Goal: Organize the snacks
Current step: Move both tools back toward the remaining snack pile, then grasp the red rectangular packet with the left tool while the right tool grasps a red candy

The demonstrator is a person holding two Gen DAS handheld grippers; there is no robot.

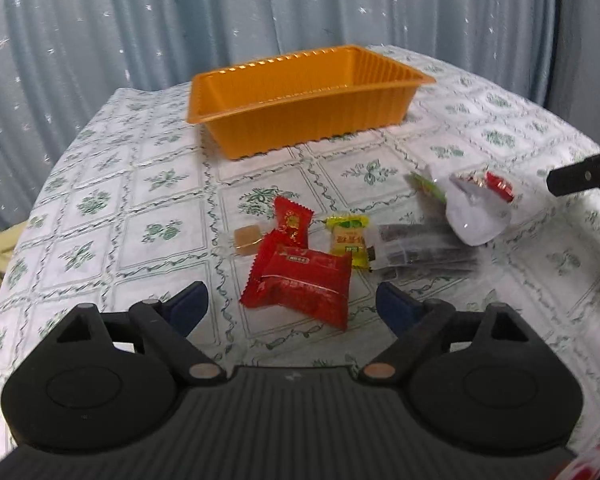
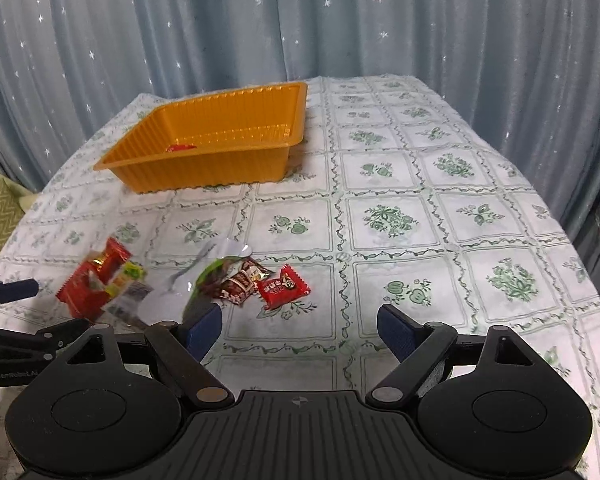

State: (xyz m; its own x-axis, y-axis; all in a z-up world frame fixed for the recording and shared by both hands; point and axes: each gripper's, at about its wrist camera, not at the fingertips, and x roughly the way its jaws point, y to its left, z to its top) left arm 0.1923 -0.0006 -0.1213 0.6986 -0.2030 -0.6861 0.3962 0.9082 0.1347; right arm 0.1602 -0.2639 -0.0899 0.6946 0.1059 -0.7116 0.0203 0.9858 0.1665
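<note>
Tablecloth [image 1: 100, 200] beneath wide, empty left gripper [image 1: 292, 304]

Glossy ribbed plastic tray [image 1: 300, 120], shiny foil snack wrappers [image 1: 300, 284], matt printed tablecloth [image 2: 460, 220].

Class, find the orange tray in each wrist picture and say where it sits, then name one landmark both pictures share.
Left wrist view: the orange tray sits upper centre, beyond the loose snacks on the table.
Right wrist view: the orange tray sits upper left of centre, with something small and red inside it.
Shared landmark: the starred blue curtain hangs behind the table in both.
</note>
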